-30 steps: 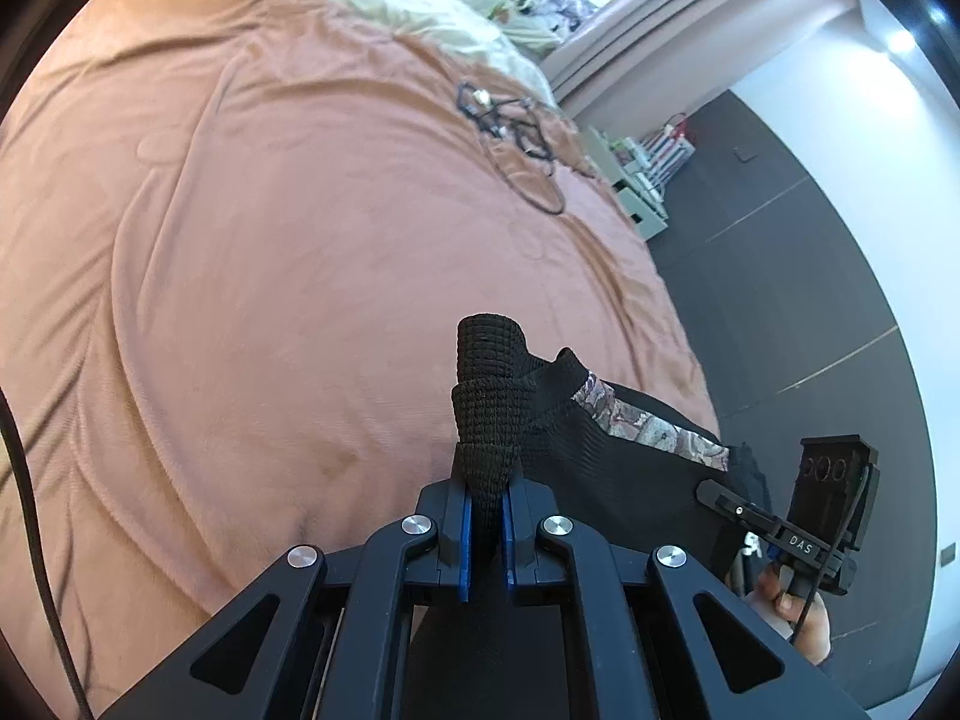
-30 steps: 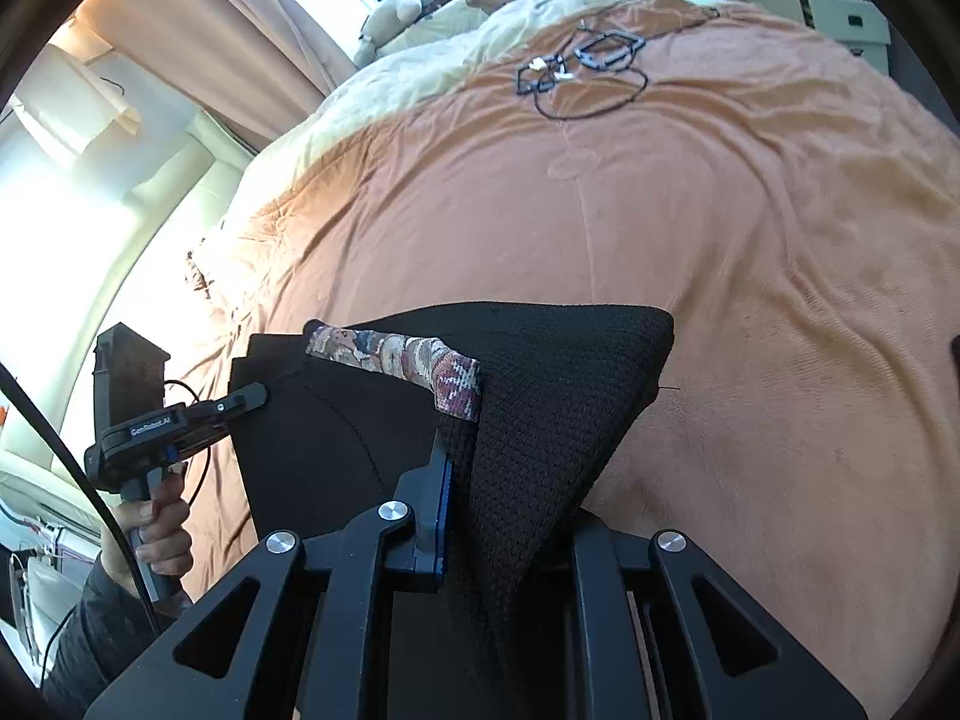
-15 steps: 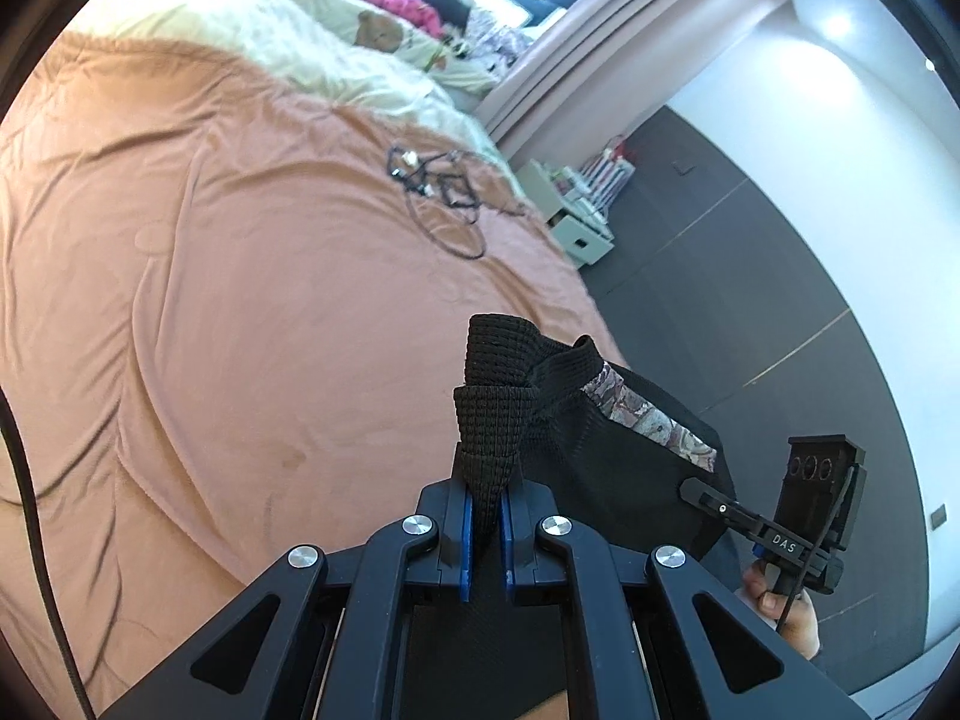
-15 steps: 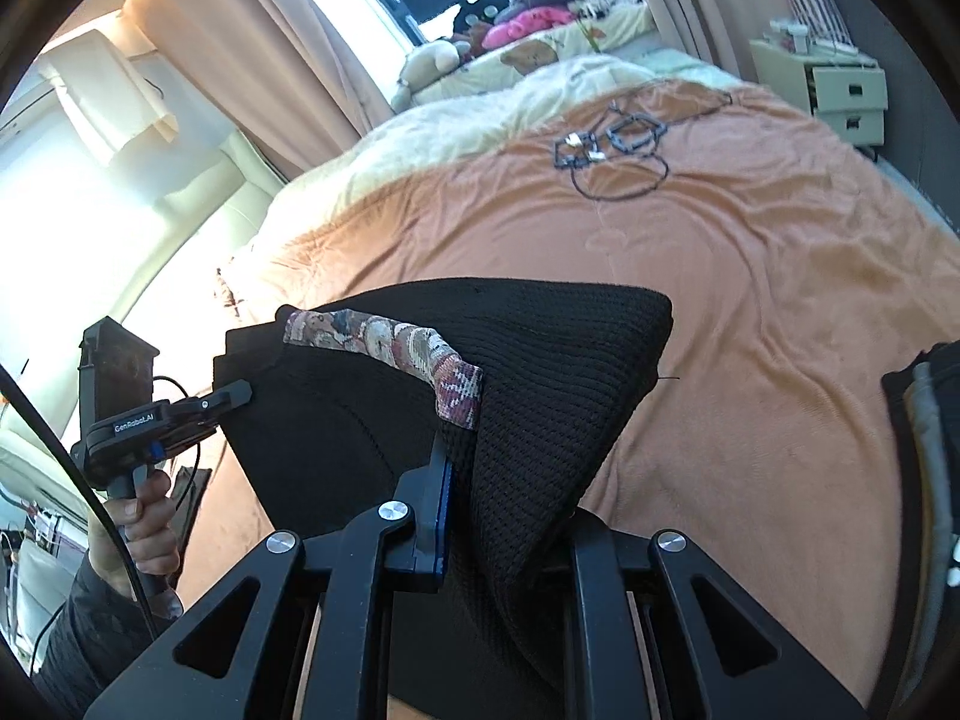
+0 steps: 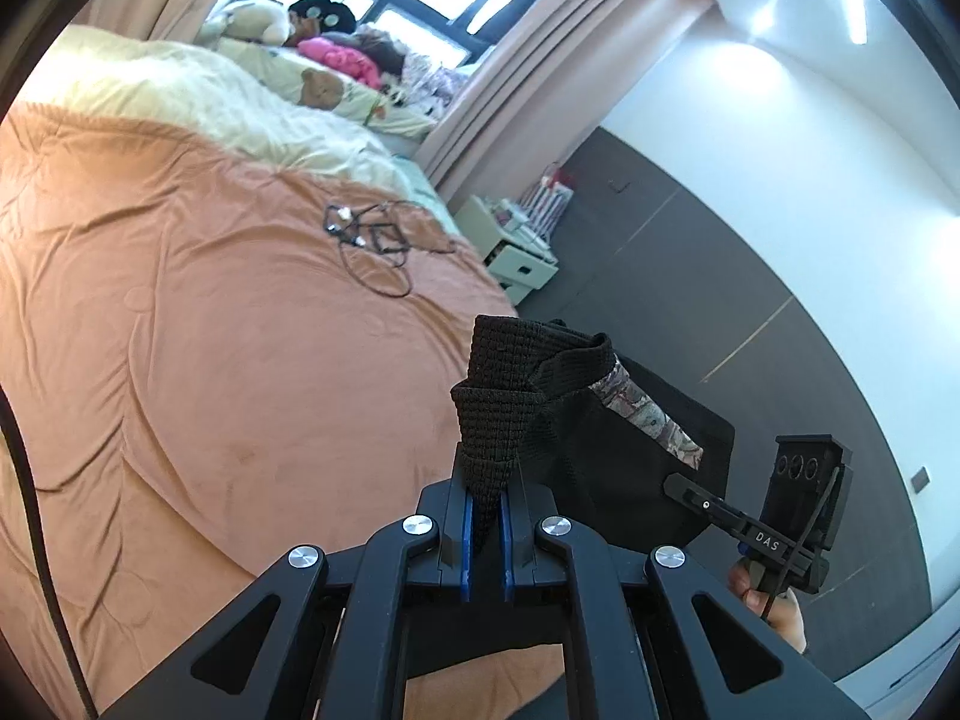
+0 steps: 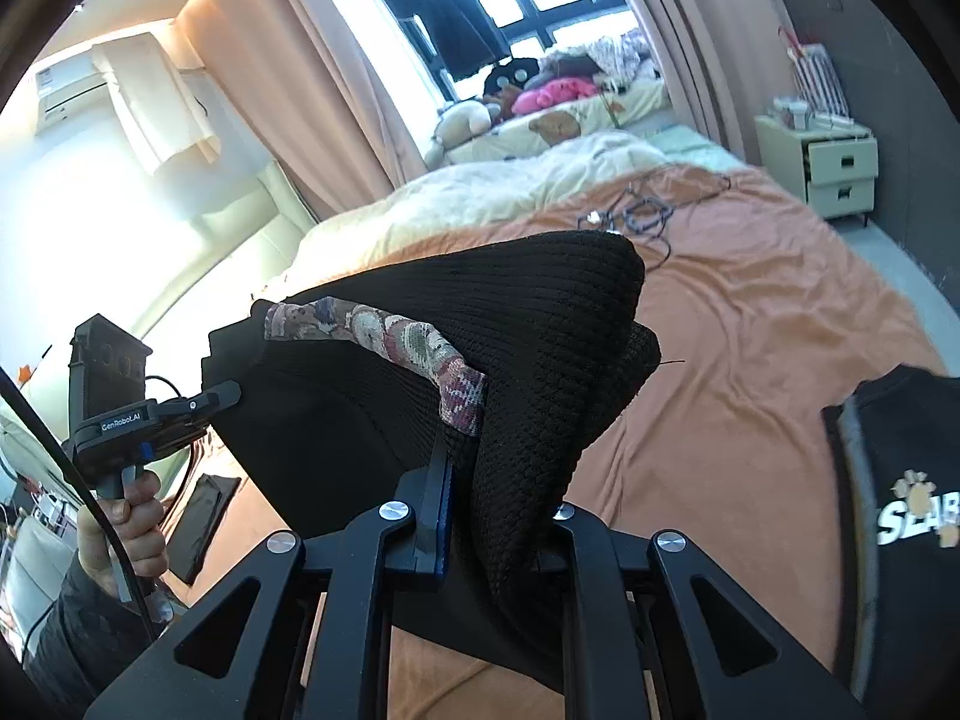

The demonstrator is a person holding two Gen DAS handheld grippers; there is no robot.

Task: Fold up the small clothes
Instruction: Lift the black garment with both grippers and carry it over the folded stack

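Observation:
A small black knitted garment [image 5: 606, 450] [image 6: 540, 360] with a patterned floral trim [image 6: 414, 348] hangs stretched in the air between both grippers, above the orange bedspread [image 5: 210, 330]. My left gripper [image 5: 487, 510] is shut on one bunched corner of the knit. My right gripper [image 6: 480, 516] is shut on the opposite corner, and the cloth drapes over its right finger and hides it. Each view shows the other gripper held by a hand: the right one [image 5: 780, 516] at the far right, the left one [image 6: 138, 420] at the far left.
A tangle of black cables [image 5: 372, 240] lies on the bedspread further up. A cream duvet [image 5: 198, 102] and plush toys [image 6: 540, 102] sit at the head end. A pale bedside cabinet [image 6: 834, 168] stands at the right. Another dark garment with white lettering [image 6: 900, 510] lies at the right edge.
Both grippers have risen with the garment, lifting it off the bedspread. The views have tipped up, so the window, curtains and wall now show.

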